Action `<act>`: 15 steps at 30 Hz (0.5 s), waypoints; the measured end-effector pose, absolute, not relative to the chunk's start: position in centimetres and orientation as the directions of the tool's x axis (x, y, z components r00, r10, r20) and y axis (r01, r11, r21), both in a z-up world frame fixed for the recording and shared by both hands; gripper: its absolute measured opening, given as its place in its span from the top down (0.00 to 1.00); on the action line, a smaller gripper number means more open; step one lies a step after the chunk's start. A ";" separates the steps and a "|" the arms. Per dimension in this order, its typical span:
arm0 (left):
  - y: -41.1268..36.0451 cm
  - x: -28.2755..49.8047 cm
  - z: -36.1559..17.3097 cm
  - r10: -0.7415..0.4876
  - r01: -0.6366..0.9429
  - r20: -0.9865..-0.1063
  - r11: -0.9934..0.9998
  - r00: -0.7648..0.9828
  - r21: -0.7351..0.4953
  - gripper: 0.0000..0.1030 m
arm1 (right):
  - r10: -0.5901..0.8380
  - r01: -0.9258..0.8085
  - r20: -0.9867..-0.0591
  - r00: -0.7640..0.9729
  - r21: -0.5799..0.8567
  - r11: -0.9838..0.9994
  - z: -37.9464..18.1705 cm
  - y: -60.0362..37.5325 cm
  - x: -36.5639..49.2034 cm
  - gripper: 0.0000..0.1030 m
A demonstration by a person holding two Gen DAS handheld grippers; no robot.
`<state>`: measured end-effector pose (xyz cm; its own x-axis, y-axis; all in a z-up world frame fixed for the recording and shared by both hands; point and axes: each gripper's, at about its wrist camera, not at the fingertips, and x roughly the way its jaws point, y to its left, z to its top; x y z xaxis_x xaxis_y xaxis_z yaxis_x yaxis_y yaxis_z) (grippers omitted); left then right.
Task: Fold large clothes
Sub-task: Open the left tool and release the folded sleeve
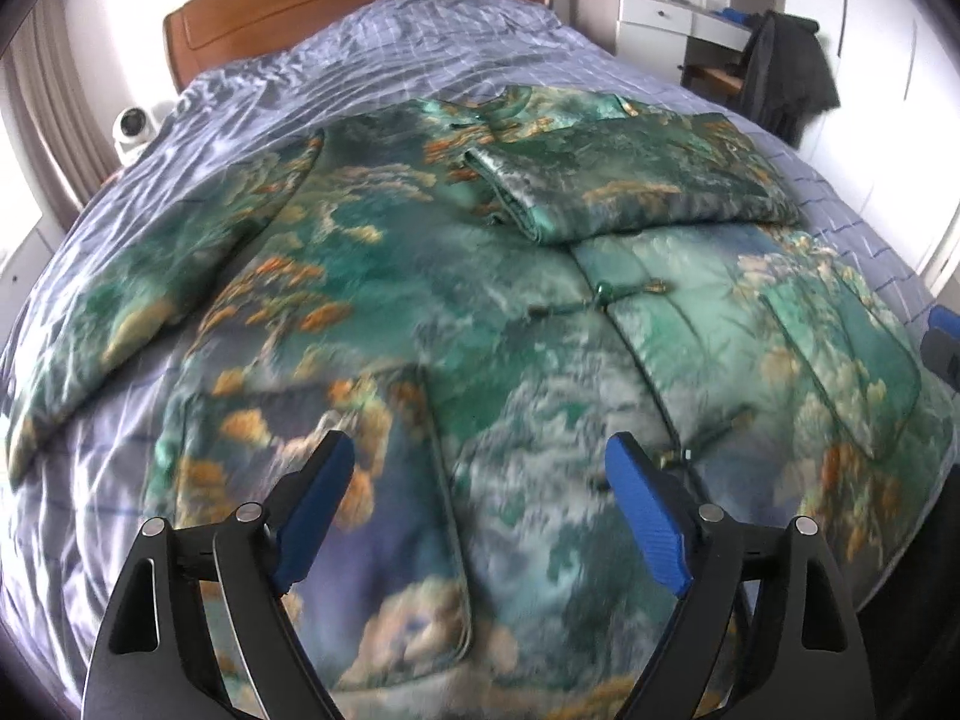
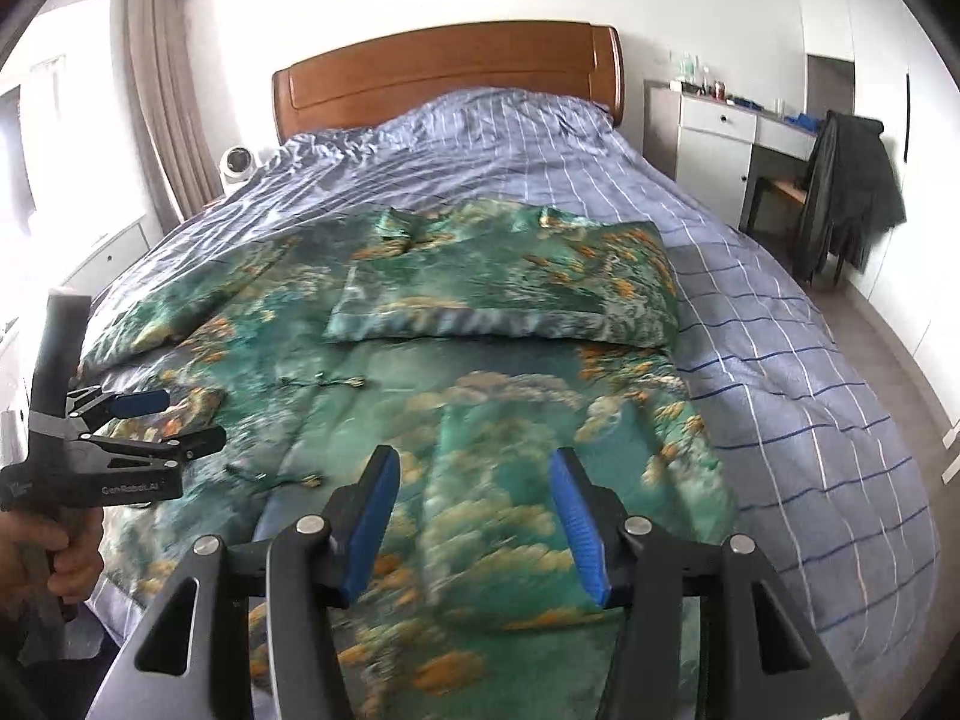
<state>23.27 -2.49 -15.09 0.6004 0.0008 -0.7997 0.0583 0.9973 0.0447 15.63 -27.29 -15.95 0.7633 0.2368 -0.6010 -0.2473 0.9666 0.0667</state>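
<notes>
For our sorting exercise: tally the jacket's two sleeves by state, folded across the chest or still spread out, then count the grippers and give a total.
Sleeves folded across the chest: 1, the folded sleeve
Sleeves still spread out: 1, the spread sleeve
Grippers: 2, left gripper and right gripper
Total: 4

The near hem of the green padded landscape-print jacket (image 1: 456, 360) smears with blur and runs under the frame's bottom edge.
</notes>
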 end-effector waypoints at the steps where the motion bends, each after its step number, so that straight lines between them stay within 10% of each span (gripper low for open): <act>1: -2.3 22.9 -15.1 0.006 0.053 -0.799 0.997 0.601 0.048 0.15 | 0.238 -0.251 -0.596 0.767 0.063 0.966 -15.9 -26.8 15.0 0.48; 15: 0.4 20.0 -15.2 0.100 -0.019 -0.780 0.994 0.618 0.112 0.13 | 0.251 -0.278 -0.561 0.789 0.040 0.960 -15.0 -24.9 11.0 0.48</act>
<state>19.99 0.41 -15.20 0.6182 0.0995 -0.7797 -0.0193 0.9936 0.1115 11.02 -24.95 -15.02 0.7891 0.2513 -0.5605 -0.2775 0.9599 0.0396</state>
